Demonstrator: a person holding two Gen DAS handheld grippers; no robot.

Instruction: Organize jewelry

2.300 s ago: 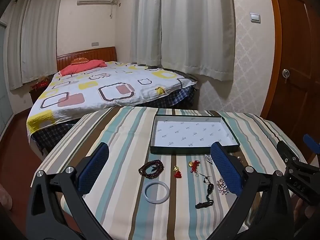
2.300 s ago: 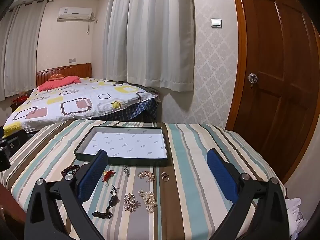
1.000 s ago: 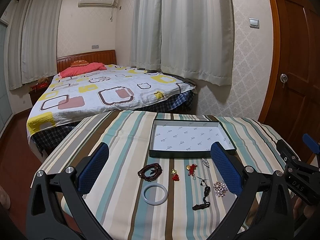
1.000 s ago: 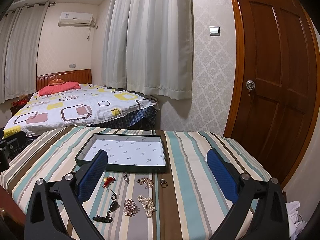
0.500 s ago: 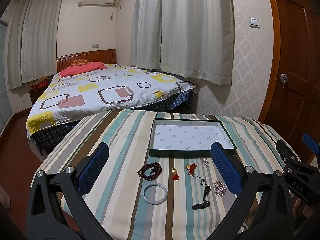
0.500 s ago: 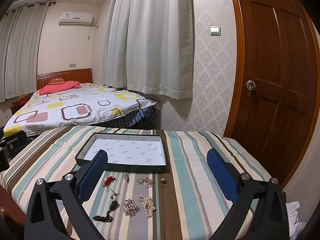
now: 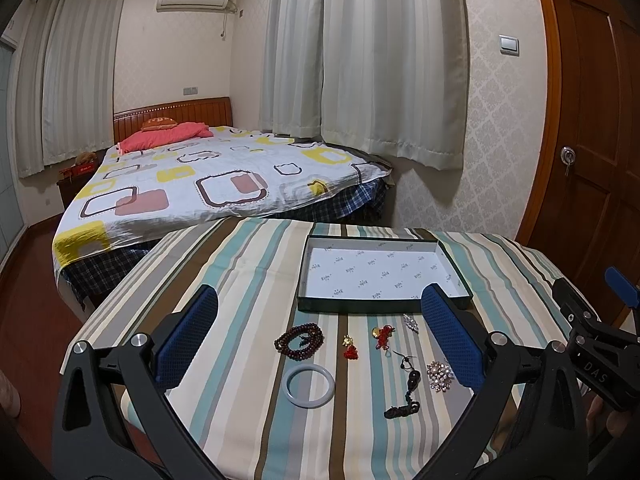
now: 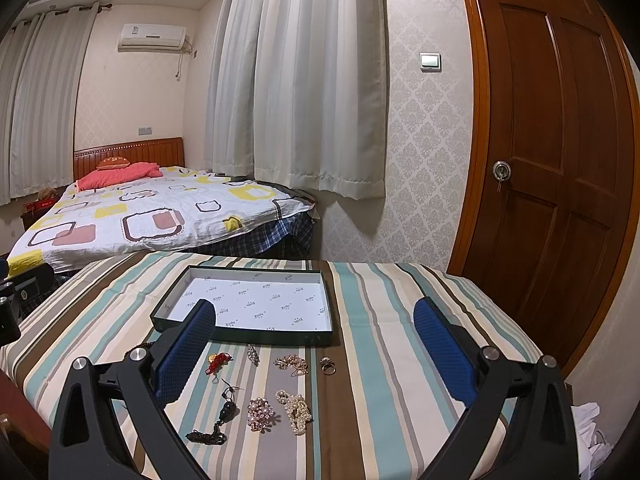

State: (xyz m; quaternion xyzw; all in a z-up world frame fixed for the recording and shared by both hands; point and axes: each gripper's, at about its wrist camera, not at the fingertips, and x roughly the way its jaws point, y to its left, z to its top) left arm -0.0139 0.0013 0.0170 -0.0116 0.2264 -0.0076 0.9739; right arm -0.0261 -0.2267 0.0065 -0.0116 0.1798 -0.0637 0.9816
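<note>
A dark shallow box (image 7: 304, 276) with a white printed lining stands empty on the striped tablecloth; it also shows in the right wrist view (image 8: 328, 312). In front of it lie a dark bead bracelet (image 7: 299, 340), a pale bangle (image 7: 308, 385), a red knot charm (image 7: 382, 336), a black cord pendant (image 7: 408, 390) and a rhinestone brooch (image 7: 439, 375). The right wrist view adds a pearl string (image 8: 297, 406), a gold chain (image 8: 292, 364) and a ring (image 8: 328, 366). My left gripper (image 7: 320, 336) and my right gripper (image 8: 316, 354) are both open and empty, held above the table's near side.
The striped table (image 8: 400, 344) ends at a wooden door (image 8: 560, 160) on the right. A bed (image 7: 200, 184) lies beyond the far edge. My right gripper's body (image 7: 592, 344) shows at the left view's right edge. White paper (image 8: 592, 428) lies on the floor.
Both grippers have drawn back and risen slightly, so the box and jewelry sit a little lower and smaller in view. Nothing on the table moved.
</note>
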